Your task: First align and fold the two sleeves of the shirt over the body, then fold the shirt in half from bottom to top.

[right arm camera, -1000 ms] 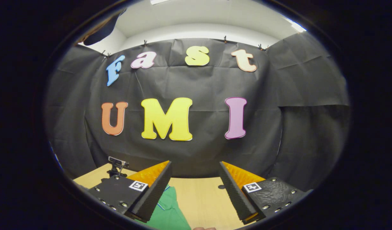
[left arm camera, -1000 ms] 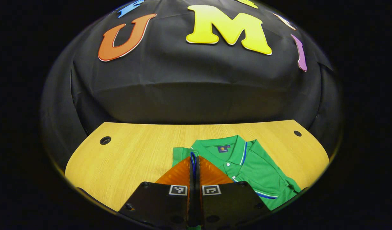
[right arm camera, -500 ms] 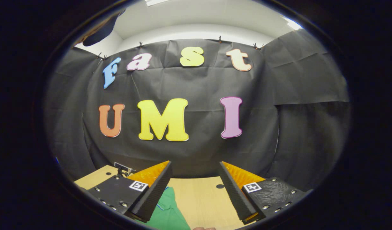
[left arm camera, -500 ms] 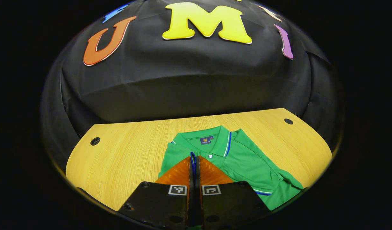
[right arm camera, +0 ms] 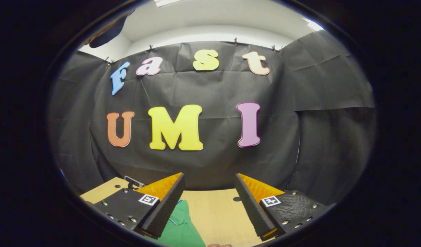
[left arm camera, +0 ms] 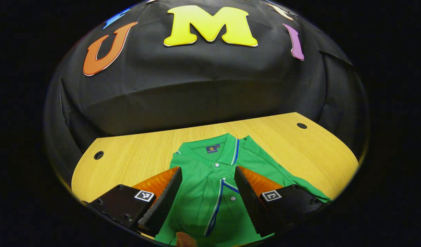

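A green polo shirt (left arm camera: 210, 178) with blue-and-white trim lies face up on the wooden table (left arm camera: 138, 157), collar toward the booth wall. In the left gripper view one sleeve lies folded over the chest, its striped cuff (left arm camera: 217, 206) running down the middle. My left gripper (left arm camera: 207, 171) is open above the shirt's chest, a finger on each side of the folded sleeve. In the right gripper view my right gripper (right arm camera: 208, 178) is open, held above the table, with a corner of the shirt (right arm camera: 179, 230) beside its left finger.
The table has round cable holes at the far left (left arm camera: 98, 155) and far right (left arm camera: 301, 125). A small black device (right arm camera: 132, 182) stands at the table's far left in the right gripper view. Bare wood surrounds the shirt.
My left gripper was shut on the sleeve's trimmed edge; it has opened and the sleeve now lies on the chest. The right gripper has hardly moved.
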Demonstrator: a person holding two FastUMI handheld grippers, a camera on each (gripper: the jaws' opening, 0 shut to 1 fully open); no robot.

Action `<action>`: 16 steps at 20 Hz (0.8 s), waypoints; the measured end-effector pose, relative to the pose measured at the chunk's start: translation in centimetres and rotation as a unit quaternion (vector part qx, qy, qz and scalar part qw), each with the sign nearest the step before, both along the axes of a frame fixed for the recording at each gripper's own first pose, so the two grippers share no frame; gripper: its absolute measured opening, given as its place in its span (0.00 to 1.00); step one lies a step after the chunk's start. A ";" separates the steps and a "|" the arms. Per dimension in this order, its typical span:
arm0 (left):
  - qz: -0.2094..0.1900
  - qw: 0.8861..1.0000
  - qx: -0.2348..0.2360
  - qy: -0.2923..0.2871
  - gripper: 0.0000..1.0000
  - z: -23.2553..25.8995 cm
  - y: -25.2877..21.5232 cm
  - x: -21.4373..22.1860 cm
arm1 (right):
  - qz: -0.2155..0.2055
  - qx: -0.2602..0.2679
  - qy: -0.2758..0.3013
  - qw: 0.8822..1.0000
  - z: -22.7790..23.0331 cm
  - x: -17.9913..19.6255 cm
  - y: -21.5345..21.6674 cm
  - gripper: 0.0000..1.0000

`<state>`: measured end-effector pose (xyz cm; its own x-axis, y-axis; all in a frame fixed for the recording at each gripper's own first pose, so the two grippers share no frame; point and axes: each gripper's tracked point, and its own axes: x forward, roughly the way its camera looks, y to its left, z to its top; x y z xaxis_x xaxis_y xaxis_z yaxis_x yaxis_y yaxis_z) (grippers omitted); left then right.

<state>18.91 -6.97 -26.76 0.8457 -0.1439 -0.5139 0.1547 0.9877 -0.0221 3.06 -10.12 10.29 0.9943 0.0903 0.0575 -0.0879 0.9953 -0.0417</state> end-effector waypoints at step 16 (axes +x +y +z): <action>0.044 0.984 -0.019 -0.174 0.97 17.4 5.4 -9.3 | 0.091 -0.012 -0.007 0.996 -0.8 0.7 4.6 0.93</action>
